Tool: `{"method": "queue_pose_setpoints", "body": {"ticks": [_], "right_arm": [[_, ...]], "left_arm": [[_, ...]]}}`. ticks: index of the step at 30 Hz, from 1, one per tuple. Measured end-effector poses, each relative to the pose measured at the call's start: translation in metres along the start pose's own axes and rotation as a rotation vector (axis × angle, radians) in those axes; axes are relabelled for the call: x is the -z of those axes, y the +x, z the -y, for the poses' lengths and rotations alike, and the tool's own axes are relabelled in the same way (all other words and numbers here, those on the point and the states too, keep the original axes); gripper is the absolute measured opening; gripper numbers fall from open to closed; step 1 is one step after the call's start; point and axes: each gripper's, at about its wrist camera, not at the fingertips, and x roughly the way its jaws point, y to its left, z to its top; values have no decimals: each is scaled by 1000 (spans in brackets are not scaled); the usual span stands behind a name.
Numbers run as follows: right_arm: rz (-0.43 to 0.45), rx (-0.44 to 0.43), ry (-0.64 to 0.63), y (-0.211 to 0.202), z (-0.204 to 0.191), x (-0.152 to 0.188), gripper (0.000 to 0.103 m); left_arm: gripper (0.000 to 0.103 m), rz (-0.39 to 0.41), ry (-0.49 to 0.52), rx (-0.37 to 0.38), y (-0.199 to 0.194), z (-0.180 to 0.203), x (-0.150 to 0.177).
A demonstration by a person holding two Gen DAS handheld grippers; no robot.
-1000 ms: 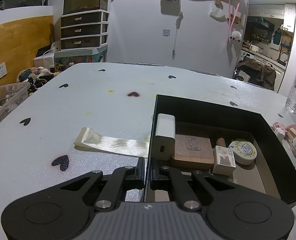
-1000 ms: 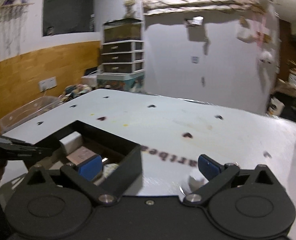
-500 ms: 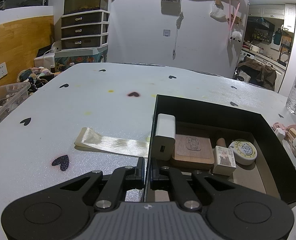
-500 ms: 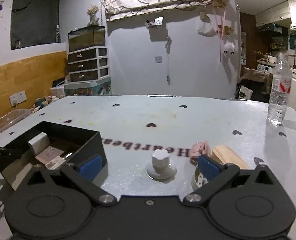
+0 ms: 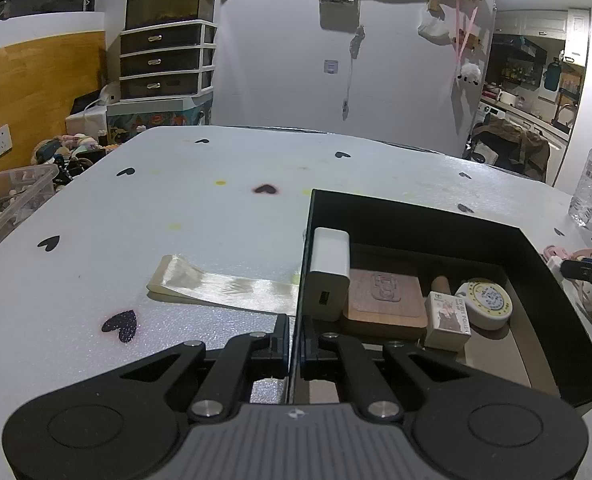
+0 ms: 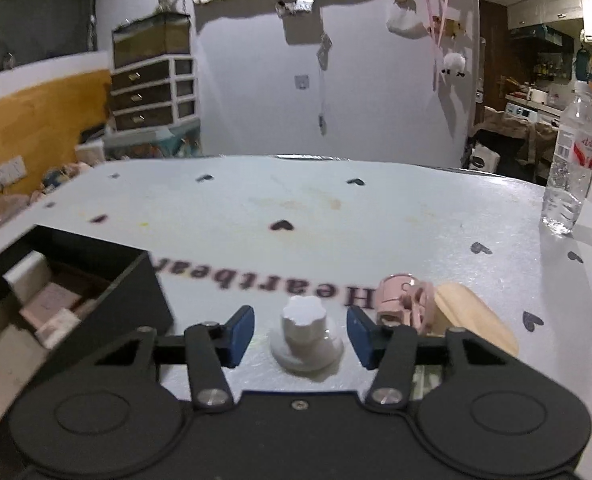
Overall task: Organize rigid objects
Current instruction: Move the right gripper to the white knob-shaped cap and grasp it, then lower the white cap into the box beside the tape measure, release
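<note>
A black box (image 5: 412,216) stands on the white table. It holds a white charger (image 5: 330,274), a wooden coaster (image 5: 384,300), a small carton (image 5: 448,320) and a round tape measure (image 5: 484,300). My left gripper (image 5: 295,344) is shut on the box's near left wall. In the right wrist view my right gripper (image 6: 301,334) is open, its blue pads (image 6: 242,330) on either side of a white knob on a round base (image 6: 306,338), not touching it. The box (image 6: 144,292) lies to its left.
A pink clip (image 6: 404,300) and a wooden piece (image 6: 474,322) lie just right of the knob. A water bottle (image 6: 570,160) stands at the far right edge. A shiny ribbon strip (image 5: 224,286) lies left of the box. A clear bin (image 5: 8,196) sits off the table's left.
My right gripper swung right from the box to the white knob, moved closer, and its jaws narrowed around it. The left gripper has not moved.
</note>
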Motion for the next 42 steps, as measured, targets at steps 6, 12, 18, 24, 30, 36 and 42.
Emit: {"method": "queue_pose_setpoints", "body": {"ticks": [6, 12, 18, 24, 30, 36, 42], "right_arm": [[-33, -6, 8, 22, -1, 0, 33], [-33, -3, 22, 28, 2, 2, 30], [-35, -3, 21, 32, 3, -2, 30], [-9, -33, 34, 20, 7, -7, 30], [54, -156, 43, -13, 6, -19, 30], [75, -366, -13, -37, -15, -32, 30], [-16, -557, -178, -39, -57, -40, 30]], "left_arm": [[4, -1, 1, 0, 1, 1, 0], [4, -1, 2, 1, 1, 1, 0], [4, -6, -2, 5, 4, 1, 1], [4, -8, 3, 0, 6, 2, 0], [4, -6, -1, 2, 6, 1, 0], [4, -6, -1, 3, 6, 1, 0], [4, -1, -3, 13, 6, 0, -1]]}}
